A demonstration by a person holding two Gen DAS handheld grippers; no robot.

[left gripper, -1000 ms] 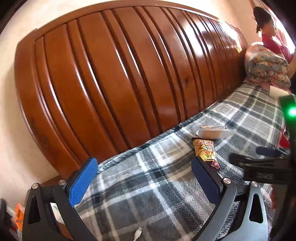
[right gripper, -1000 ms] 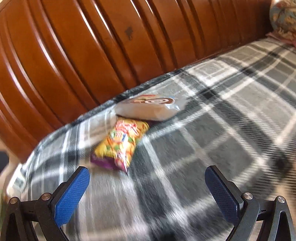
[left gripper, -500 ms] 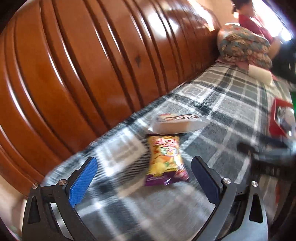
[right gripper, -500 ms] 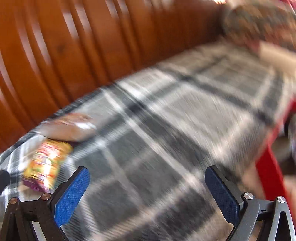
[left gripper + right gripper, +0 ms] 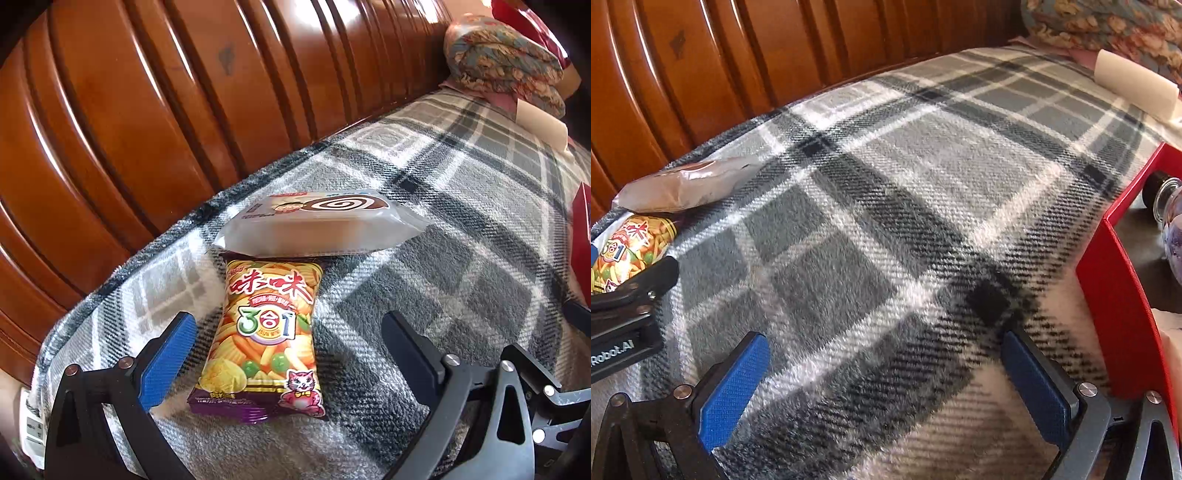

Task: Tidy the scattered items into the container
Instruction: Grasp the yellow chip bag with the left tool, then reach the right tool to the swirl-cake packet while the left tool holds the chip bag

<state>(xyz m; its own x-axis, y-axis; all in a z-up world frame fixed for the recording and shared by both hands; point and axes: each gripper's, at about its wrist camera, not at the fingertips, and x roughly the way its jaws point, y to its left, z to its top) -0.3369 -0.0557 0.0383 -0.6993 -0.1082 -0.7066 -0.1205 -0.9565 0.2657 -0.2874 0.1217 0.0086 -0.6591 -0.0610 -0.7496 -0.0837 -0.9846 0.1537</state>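
Snack bag (image 5: pixel 264 343) lies on the plaid bed blanket (image 5: pixel 424 288), between the spread jaws of the left hand-held gripper (image 5: pixel 288 354), long axis running away from it. Right hand-held gripper (image 5: pixel 882 376), also open, sits nearer the red container (image 5: pixel 1115 295).

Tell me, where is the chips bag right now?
In the left view, the chips bag lies on the blanket between the open left gripper's fingers, just below the cake pack.
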